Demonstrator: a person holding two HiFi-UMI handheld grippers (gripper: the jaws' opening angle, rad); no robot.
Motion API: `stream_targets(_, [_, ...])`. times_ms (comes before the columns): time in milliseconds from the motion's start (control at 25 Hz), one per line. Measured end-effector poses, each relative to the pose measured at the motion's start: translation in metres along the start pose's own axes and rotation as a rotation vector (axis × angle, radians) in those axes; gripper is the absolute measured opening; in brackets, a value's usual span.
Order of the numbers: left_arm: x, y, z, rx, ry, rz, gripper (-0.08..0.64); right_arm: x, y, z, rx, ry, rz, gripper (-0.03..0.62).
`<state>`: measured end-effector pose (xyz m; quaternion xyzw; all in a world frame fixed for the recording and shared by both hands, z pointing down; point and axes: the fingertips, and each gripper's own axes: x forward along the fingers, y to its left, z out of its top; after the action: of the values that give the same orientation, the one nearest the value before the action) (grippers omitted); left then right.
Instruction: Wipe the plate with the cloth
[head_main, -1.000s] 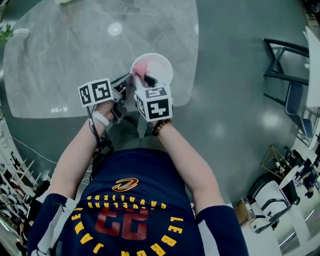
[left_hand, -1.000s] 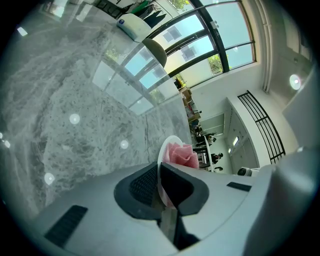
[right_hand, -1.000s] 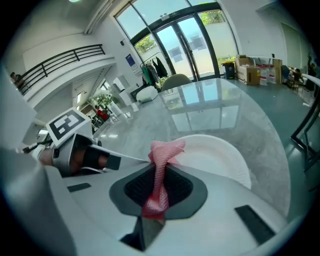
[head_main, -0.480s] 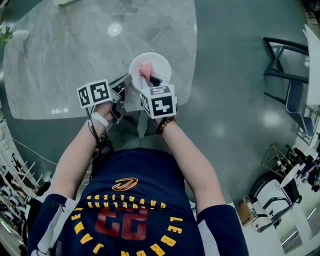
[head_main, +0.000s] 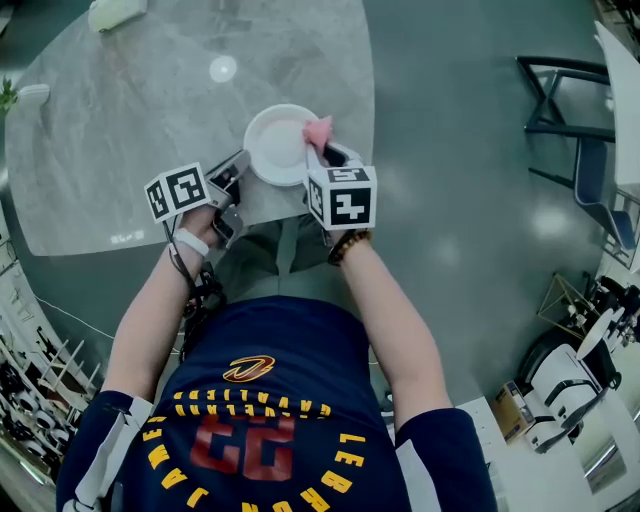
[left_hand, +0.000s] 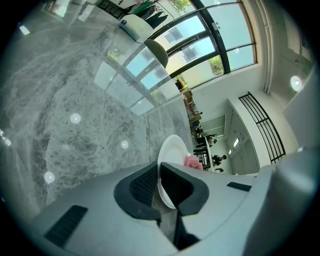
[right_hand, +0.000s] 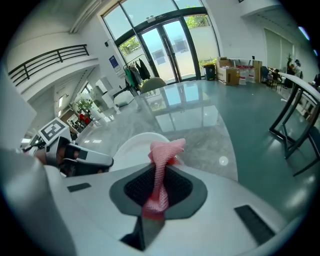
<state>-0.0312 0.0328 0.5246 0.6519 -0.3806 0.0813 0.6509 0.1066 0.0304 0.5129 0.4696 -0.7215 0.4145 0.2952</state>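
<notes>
Both forearms reach forward from the body, elbows bent, and close in towards each other over the near edge of the grey marbled worktop (head_main: 150, 100). The left arm angles in from the left, with a white band at the wrist. The right arm comes in from the right, with a beaded bracelet (head_main: 348, 245) at the wrist.

The left gripper (head_main: 240, 167) meets the left rim of the white plate (head_main: 275, 145). In the left gripper view its tongs are clamped on that rim, with the plate seen nearly edge-on between them. Whether the plate rests on the worktop or is lifted clear of it, I cannot tell.

The right gripper (head_main: 325, 150) sits just beside the plate's right edge. Its tongs are pinched on the pink cloth (head_main: 318, 131), a twisted strip caught in the pads with its free end standing up beyond the tips. From the head view the cloth overlaps the plate's right rim.

The dark glossy floor (head_main: 470, 150) spreads to the right. A black chair frame (head_main: 565, 95) stands there, well apart from the worktop. A pale object (head_main: 115, 12) lies at the worktop's far edge, clear of both arms
</notes>
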Motion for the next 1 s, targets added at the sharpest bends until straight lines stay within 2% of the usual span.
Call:
stream_targets(240, [0.001, 0.000, 0.000, 0.005, 0.002, 0.003, 0.023, -0.013, -0.012, 0.007, 0.044, -0.054, -0.031, 0.040])
stream_targets(440, [0.001, 0.000, -0.001, 0.001, -0.005, -0.002, 0.023, -0.017, 0.015, 0.016, -0.016, -0.086, 0.012, 0.040])
stream_targets(760, [0.000, 0.002, -0.001, -0.030, -0.026, -0.012, 0.023, 0.022, 0.105, -0.019, -0.175, 0.047, 0.150, 0.040])
stream_targets(1000, [0.000, 0.002, 0.000, -0.013, -0.015, -0.008, 0.023, 0.029, 0.102, -0.027, -0.186, 0.082, 0.155, 0.040])
